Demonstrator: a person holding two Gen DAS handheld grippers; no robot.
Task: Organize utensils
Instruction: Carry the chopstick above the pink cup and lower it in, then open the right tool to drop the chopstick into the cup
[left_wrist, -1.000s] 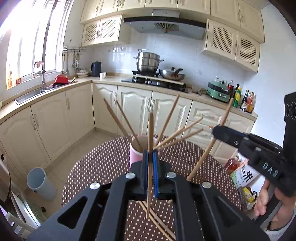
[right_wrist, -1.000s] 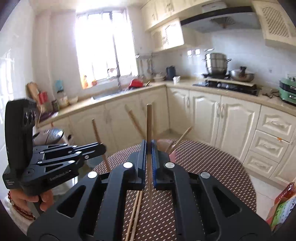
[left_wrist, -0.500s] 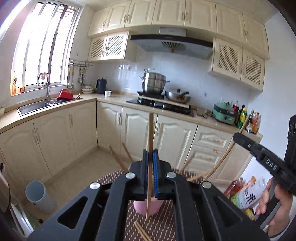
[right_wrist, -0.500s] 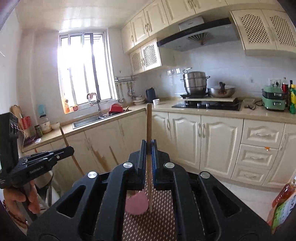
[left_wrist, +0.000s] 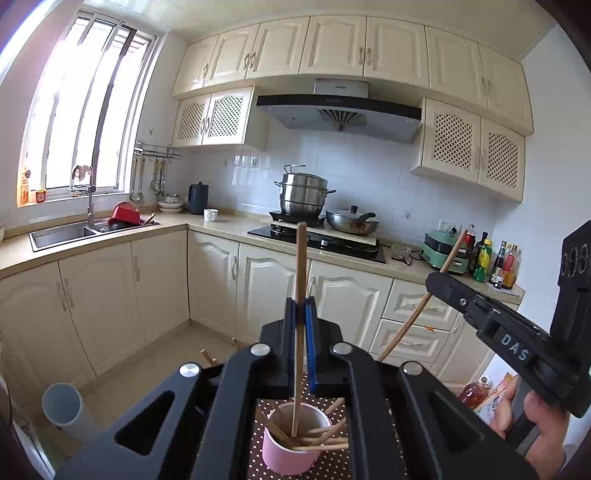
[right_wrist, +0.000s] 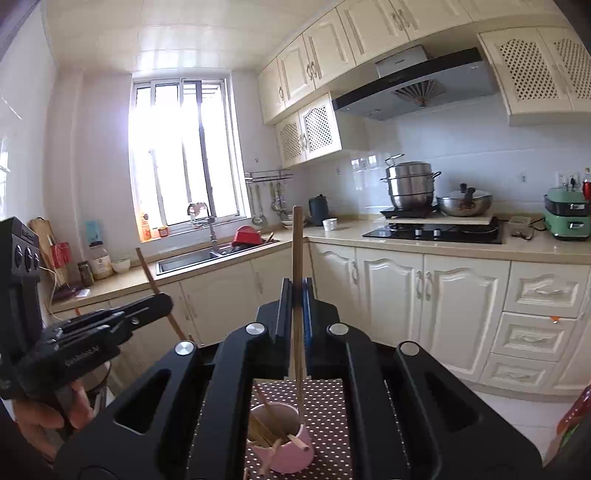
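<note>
A pink cup holding several wooden chopsticks stands on the brown dotted tablecloth; it also shows in the right wrist view. My left gripper is shut on one upright chopstick whose lower end hangs in the cup mouth. My right gripper is shut on another upright chopstick whose lower end hangs over the cup rim. Each gripper shows in the other's view, the right and the left.
Cream kitchen cabinets run behind, with a sink, a stove with pots and a green appliance. A grey bin stands on the floor at left. Bottles and packets sit at right.
Both grippers have risen with their chopsticks and now stand above the cup, so the cup has dropped low in both views. Both stay shut.
</note>
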